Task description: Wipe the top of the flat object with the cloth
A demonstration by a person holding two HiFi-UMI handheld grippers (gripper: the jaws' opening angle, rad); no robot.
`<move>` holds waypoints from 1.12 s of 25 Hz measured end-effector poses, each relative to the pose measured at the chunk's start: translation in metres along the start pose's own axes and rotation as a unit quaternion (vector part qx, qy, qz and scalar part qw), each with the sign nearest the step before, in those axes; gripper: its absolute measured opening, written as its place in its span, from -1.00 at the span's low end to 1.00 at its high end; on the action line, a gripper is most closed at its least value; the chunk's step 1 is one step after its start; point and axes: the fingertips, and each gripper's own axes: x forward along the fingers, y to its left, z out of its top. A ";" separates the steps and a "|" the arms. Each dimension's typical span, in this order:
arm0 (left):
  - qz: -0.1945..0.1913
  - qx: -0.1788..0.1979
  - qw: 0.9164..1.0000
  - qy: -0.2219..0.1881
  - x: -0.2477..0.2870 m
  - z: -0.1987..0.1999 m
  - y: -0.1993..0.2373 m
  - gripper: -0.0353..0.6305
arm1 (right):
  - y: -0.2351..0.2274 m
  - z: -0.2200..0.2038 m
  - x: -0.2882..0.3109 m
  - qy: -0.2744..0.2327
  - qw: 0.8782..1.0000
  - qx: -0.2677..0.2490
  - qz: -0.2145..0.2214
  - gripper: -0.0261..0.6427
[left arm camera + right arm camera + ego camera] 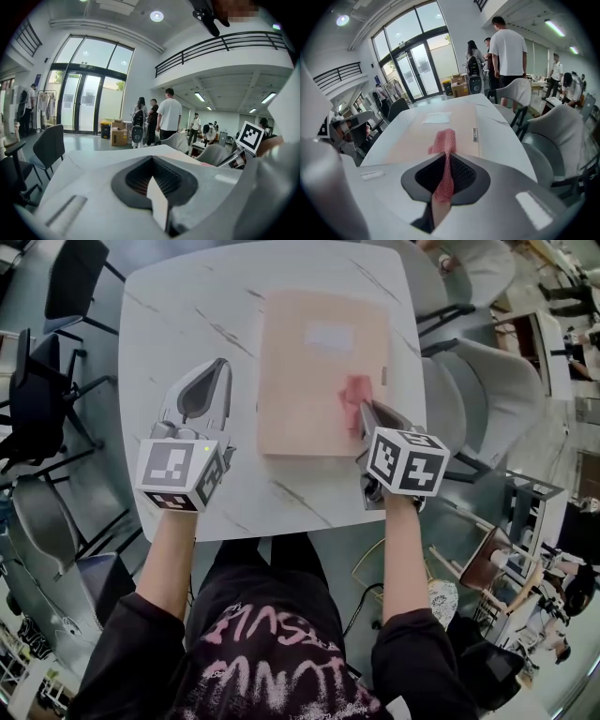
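- Right gripper (442, 180) had its jaws clamped on the near end of the pink cloth (445, 143). The rest of the cloth trailed forward onto the flat object (314, 381).
- The flat object was a thin peach sheet lying flat mid-table (178, 315), with a white label (330, 336) at its far part. The cloth sat on its near right area, close to the right edge.
- Left gripper (217, 371) had its jaws pressed together with nothing between them. It was over the table left of the sheet, not touching it.
- The cloth looked soft, light and open-weave. It would likely bunch if dragged by one end, so it was better held mid-fold and pressed flat.
- The sheet looked stiff but light, and the tabletop looked smooth, so it would probably slide under wiping. Pinning its left edge with the free gripper seemed sensible.
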 end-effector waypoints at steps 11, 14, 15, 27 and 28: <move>-0.004 0.004 1.000 -0.004 -0.001 0.003 -0.009 -0.89 | -0.006 0.006 -0.009 -0.026 1.000 0.010 -0.003 -0.78; -0.003 0.006 1.000 -0.007 -0.004 0.005 -0.008 -0.89 | -0.005 0.013 -0.011 -0.041 0.999 0.014 0.002 -0.78; -0.001 0.007 1.000 -0.009 -0.005 0.006 -0.008 -0.89 | -0.003 0.015 -0.012 -0.045 0.999 0.015 0.004 -0.78; 0.009 0.009 1.000 -0.015 -0.019 0.016 -0.009 -0.89 | 0.016 0.054 -0.037 -0.173 0.985 -0.013 0.026 -0.78; 0.010 0.010 1.000 -0.016 -0.020 0.016 -0.009 -0.89 | 0.017 0.055 -0.038 -0.181 0.983 -0.016 0.026 -0.78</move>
